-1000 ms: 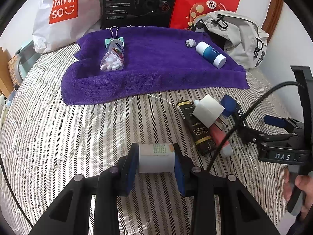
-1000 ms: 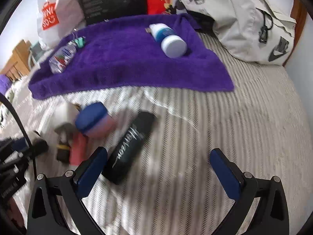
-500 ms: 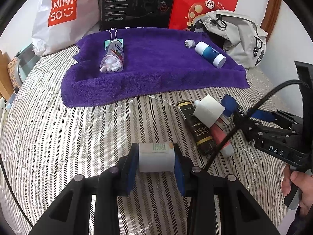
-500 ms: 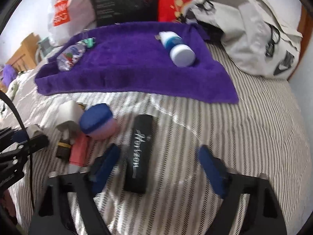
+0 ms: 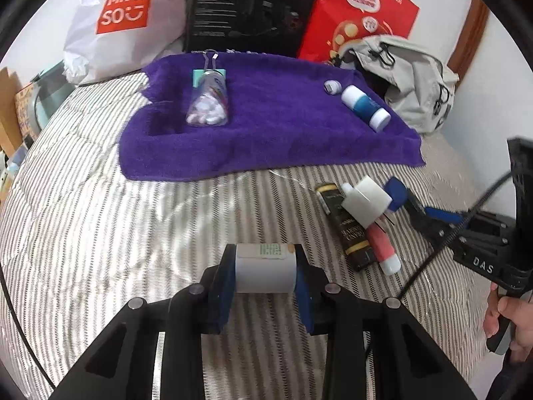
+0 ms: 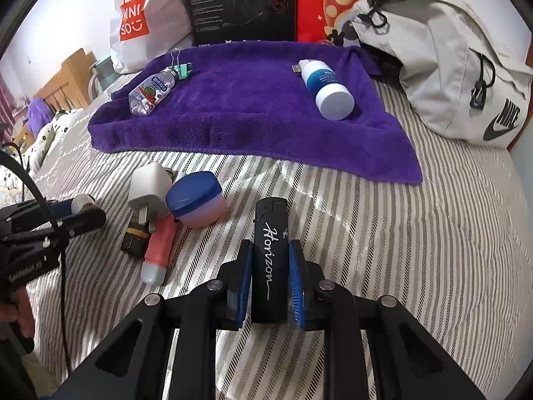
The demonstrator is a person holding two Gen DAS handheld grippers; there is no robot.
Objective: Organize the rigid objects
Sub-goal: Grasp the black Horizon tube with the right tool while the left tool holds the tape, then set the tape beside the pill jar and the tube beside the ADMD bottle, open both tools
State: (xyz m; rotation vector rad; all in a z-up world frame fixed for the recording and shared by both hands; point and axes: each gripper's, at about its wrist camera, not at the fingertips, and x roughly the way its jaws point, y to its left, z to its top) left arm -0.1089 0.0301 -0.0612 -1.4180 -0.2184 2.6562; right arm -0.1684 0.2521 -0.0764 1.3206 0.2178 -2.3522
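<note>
My left gripper [image 5: 265,266] is shut on a small white cylindrical container [image 5: 265,271], held over the striped bedcover short of the purple towel [image 5: 266,133]. My right gripper [image 6: 269,266] is shut on a black "Horizon" lighter-shaped case [image 6: 270,256] lying on the bedcover. On the towel lie a clear bottle of white tablets [image 5: 208,106] with a binder clip, a blue-and-white bottle [image 6: 328,86] and a small white cap [image 5: 332,86]. Beside the right gripper lie a white plug [image 6: 148,190], a blue-lidded pink jar [image 6: 196,200], a pink tube [image 6: 158,250] and a black-and-gold box [image 5: 346,226].
A grey Nike backpack [image 6: 449,66] sits at the far right. A Miniso bag [image 5: 126,16], a black box [image 5: 253,6] and a red box [image 5: 359,10] stand behind the towel. The bed's left edge drops to wooden furniture [image 6: 66,80].
My right gripper moved left over the black case and closed on it. My left gripper kept its hold on the white container and barely moved.
</note>
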